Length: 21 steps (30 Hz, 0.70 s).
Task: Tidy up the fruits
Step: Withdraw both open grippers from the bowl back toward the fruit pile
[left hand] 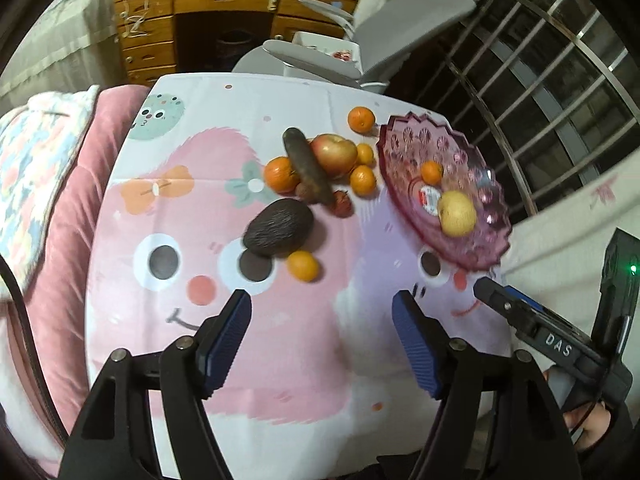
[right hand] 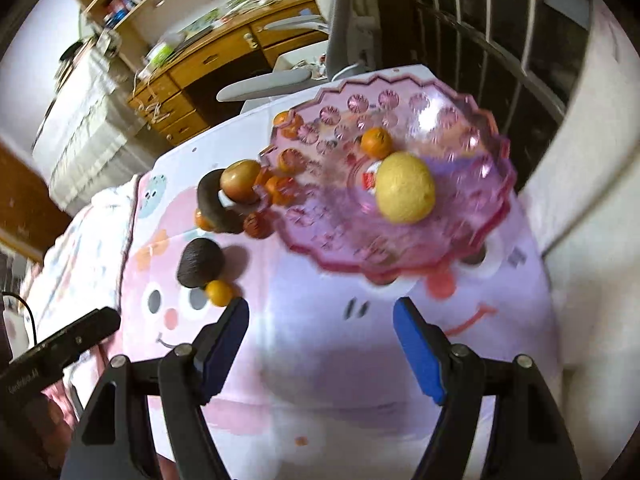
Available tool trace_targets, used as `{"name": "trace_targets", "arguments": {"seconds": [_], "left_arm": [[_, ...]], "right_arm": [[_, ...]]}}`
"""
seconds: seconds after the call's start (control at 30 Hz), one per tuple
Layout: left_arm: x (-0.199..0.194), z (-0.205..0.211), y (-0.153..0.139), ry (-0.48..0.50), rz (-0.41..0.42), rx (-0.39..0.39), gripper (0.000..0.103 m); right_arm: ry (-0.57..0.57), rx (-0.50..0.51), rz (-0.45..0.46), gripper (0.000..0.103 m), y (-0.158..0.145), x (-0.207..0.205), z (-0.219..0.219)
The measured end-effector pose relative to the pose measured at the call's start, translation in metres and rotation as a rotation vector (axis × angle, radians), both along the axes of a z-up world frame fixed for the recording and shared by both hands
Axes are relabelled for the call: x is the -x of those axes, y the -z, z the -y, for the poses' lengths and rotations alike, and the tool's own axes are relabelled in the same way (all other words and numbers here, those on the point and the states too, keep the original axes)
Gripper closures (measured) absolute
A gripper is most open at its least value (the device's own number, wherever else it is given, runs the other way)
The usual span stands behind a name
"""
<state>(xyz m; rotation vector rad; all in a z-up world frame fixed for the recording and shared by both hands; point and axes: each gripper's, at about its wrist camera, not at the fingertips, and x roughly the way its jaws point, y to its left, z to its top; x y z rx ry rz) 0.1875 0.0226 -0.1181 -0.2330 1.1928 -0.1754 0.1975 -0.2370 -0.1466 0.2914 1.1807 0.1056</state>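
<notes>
A pink glass fruit bowl (left hand: pixel 472 240) (right hand: pixel 472 216) stands at the table's right side, holding a yellow pear (left hand: pixel 457 213) (right hand: pixel 405 187) and a small orange (left hand: pixel 431 172) (right hand: pixel 376 142). Left of it lie an apple (left hand: pixel 334 154) (right hand: pixel 241 175), a dark long fruit (left hand: pixel 307 166), an avocado (left hand: pixel 279 227) (right hand: pixel 200 263) and several small oranges, one (left hand: pixel 303 266) (right hand: pixel 219 292) just in front of the avocado. My left gripper (left hand: pixel 322 320) hangs open over the cloth, nothing between its blue pads. My right gripper (right hand: pixel 321 322) is also open and empty, in front of the bowl.
A cartoon-print cloth (left hand: pixel 168 200) covers the table. A pink quilt (left hand: pixel 60 272) lies left of it. Behind stand a grey chair (left hand: pixel 384 28) and a wooden desk (left hand: pixel 160 28). Metal window bars (left hand: pixel 552 92) run along the right. The other gripper's body (left hand: pixel 560 340) shows at lower right.
</notes>
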Motion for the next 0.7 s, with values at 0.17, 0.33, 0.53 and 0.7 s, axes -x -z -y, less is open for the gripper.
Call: {"name": "trace_targets", "arguments": {"seconds": [0.17,0.33,0.53,0.7], "left_arm": [[0.008,-0.035,0.008,0.048,-0.029,-0.019,0.030],[0.008,-0.056,0.011,0.085,-0.038,-0.029,0.030],[0.001,-0.063,0.010,0.109,-0.035,-0.039,0.028],[-0.010,-0.063,0.013,0.135,-0.047,-0.085,0.022]], "right_arm": [[0.074,-0.044,0.001,0.028,0.007,0.026,-0.029],[0.091,-0.059,0.005,0.028,0.011,0.049,-0.056],[0.047,-0.046,0.034,0.028,0.011,0.056,-0.078],[-0.013,-0.003,0.075,0.028,0.016,0.056,-0.098]]}}
